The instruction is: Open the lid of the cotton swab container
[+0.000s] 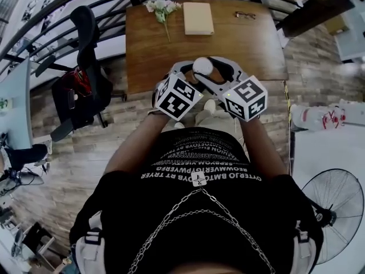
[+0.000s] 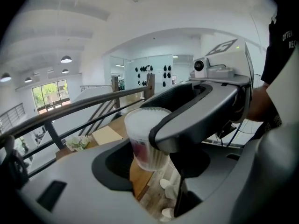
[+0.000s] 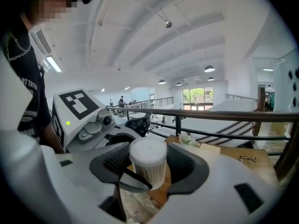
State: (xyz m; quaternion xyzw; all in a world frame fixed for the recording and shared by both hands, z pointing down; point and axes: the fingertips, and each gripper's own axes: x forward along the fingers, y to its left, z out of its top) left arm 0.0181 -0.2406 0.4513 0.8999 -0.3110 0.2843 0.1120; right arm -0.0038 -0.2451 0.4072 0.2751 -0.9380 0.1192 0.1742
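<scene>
The cotton swab container (image 1: 202,66) is a clear round tub with a white lid, held in the air over the near edge of the wooden table (image 1: 251,44). My left gripper (image 1: 191,76) comes at it from the left and my right gripper (image 1: 215,73) from the right, their jaws crossing. In the left gripper view the tub (image 2: 140,125) sits between the left gripper's (image 2: 154,167) pads, which hold its lower body. In the right gripper view the lid end (image 3: 147,154) sits between the right gripper's (image 3: 148,164) two dark pads, which close against its sides. The lid is on.
On the table lie a tan book (image 1: 198,18), a small bunch of flowers (image 1: 162,7) and a pair of glasses (image 1: 245,15). A black office chair (image 1: 80,84) stands to the left, a floor fan (image 1: 333,201) at the lower right. A dark railing (image 3: 219,115) runs behind the table.
</scene>
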